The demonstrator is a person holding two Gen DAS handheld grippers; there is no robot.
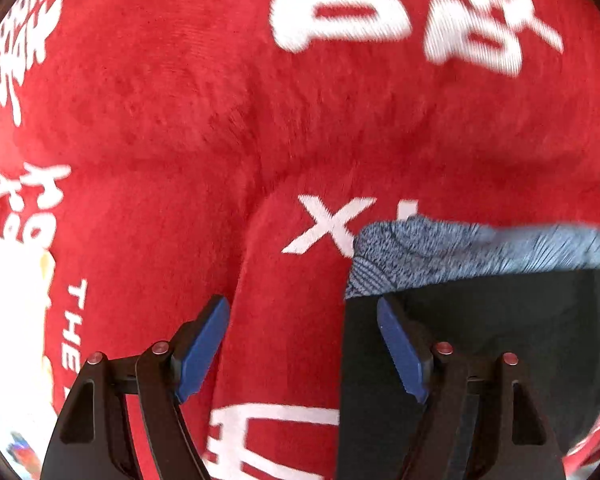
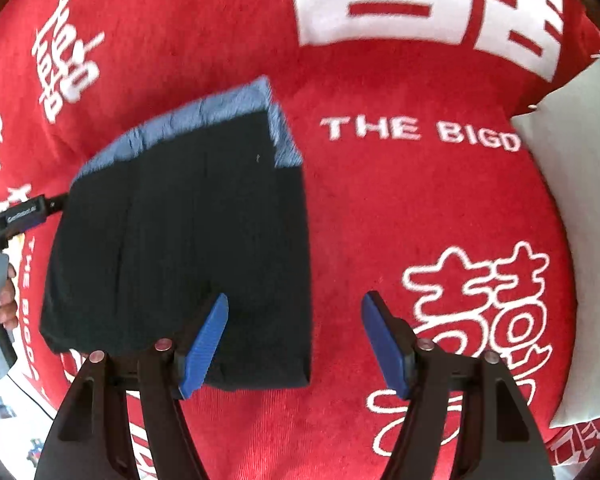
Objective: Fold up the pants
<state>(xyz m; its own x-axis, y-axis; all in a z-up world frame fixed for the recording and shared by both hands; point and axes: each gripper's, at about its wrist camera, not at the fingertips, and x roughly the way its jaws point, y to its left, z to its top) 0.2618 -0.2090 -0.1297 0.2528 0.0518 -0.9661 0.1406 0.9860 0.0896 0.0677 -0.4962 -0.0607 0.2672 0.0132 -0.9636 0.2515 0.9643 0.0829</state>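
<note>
The folded black pants with a blue knitted lining (image 2: pixel 188 240) are seen lying on the red plush blanket with white characters (image 2: pixel 380 208), between the left gripper (image 1: pixel 303 350) and the right gripper (image 2: pixel 295 344), both with jaws apart and empty.

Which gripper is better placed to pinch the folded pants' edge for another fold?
Probably the right gripper: its open jaws straddle the black pants' edge. The left gripper, also open, frames mostly red blanket.

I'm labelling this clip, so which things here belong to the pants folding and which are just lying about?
Belongs to the job:
- folded black pants with blue-grey fleece lining
- left tongs, open
- right tongs, open

Lying about:
- red plush blanket with white lettering, underneath
- pale grey pillow
</note>
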